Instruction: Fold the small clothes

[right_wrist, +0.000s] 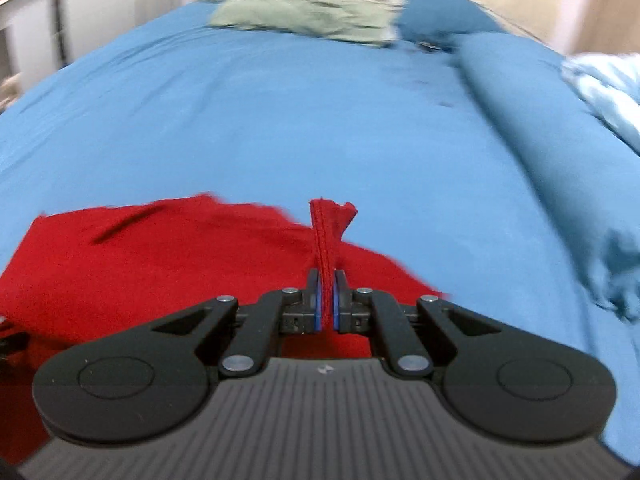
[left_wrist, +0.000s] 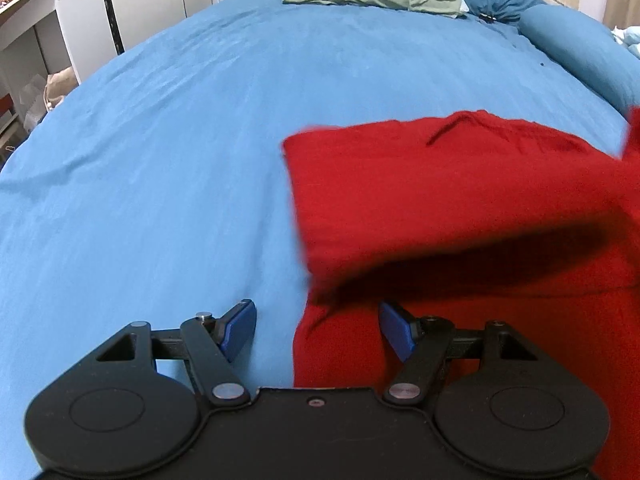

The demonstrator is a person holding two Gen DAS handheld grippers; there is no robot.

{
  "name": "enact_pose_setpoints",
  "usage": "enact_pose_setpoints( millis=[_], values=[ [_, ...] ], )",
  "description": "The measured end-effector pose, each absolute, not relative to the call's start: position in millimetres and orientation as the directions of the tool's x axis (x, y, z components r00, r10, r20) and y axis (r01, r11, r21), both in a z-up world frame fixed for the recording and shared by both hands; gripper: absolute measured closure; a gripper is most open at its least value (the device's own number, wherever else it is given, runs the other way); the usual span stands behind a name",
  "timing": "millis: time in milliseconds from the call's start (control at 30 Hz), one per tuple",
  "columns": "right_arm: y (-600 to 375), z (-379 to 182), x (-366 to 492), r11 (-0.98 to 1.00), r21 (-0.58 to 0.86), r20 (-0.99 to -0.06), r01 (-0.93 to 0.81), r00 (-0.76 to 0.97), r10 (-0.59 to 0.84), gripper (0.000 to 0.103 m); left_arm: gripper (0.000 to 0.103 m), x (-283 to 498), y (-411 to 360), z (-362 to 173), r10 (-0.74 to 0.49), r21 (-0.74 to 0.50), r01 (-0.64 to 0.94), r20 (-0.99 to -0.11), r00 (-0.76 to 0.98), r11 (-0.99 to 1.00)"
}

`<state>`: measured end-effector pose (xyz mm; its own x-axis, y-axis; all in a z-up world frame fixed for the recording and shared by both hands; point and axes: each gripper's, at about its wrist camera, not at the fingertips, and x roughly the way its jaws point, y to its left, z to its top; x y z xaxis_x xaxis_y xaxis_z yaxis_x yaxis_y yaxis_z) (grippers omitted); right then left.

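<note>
On the blue bedsheet (left_wrist: pixel 160 160), my right gripper (right_wrist: pixel 327 300) pinches a stitched edge of the red garment (left_wrist: pixel 460 200), lifting it; my left gripper (left_wrist: pixel 316 328) hangs wide open, empty, at the cloth's left border.

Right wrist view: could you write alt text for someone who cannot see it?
The right gripper is shut on a hemmed edge of the red garment, which sticks up between its fingers. The rest of the garment lies on the blue bedsheet, with a green pillow at the far end.
</note>
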<state>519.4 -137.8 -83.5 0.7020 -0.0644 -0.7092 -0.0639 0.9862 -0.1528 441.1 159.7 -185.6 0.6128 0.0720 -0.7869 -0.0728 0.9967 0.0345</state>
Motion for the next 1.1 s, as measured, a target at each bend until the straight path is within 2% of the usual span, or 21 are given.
enact_pose_setpoints(
  millis=[133,200,267,500,533,600,633,667,767,867,1100],
  values=[
    [-184,-99,522,0.999,-0.043,-0.747,0.018,0.663,-0.044,0.083,0.036,448,159,-188,0.079,0.040,-0.076,-0.778,0.624,0.996],
    [-192,-107,515,0.999,-0.026,-0.743,0.033,0.668,-0.041,0.083,0.046,448,162,-187,0.086,0.041,-0.086,-0.778,0.623,0.995],
    [-198,-115,512,0.999,0.010,-0.732,0.043,0.681,-0.022,0.083,0.051,445,166,-185,0.102,0.044,-0.109,-0.782,0.614,0.993],
    [-220,-157,501,0.990,0.096,-0.778,0.106,0.629,0.008,0.079,0.050,439,171,-180,0.117,0.046,-0.132,-0.792,0.599,0.990],
    [-226,-159,499,0.990,0.096,-0.777,0.103,0.629,0.010,0.074,0.050,438,170,-177,0.115,0.041,-0.135,-0.792,0.600,0.990],
    [-227,-159,492,0.993,0.064,-0.780,0.098,0.626,-0.012,0.052,0.047,435,166,-170,0.115,0.042,-0.133,-0.782,0.612,0.990],
    [-228,-157,487,0.994,0.041,-0.777,0.097,0.629,-0.029,0.030,0.045,432,163,-164,0.116,0.044,-0.129,-0.773,0.623,0.991],
    [-227,-152,483,0.995,0.024,-0.767,0.097,0.640,-0.044,0.019,0.042,429,159,-158,0.116,0.048,-0.123,-0.762,0.638,0.991],
    [-226,-137,466,0.999,0.016,-0.725,0.048,0.689,-0.021,0.010,0.041,425,147,-142,0.083,0.029,-0.090,-0.734,0.674,0.995],
    [-220,-131,467,0.999,0.013,-0.711,-0.031,0.703,0.032,0.010,0.030,430,130,-133,0.018,-0.010,-0.035,-0.720,0.694,0.999],
    [-208,-156,491,0.991,0.060,-0.738,-0.121,0.663,0.126,0.010,0.030,455,99,-157,-0.055,-0.039,0.039,-0.746,0.664,0.998]
  ],
)
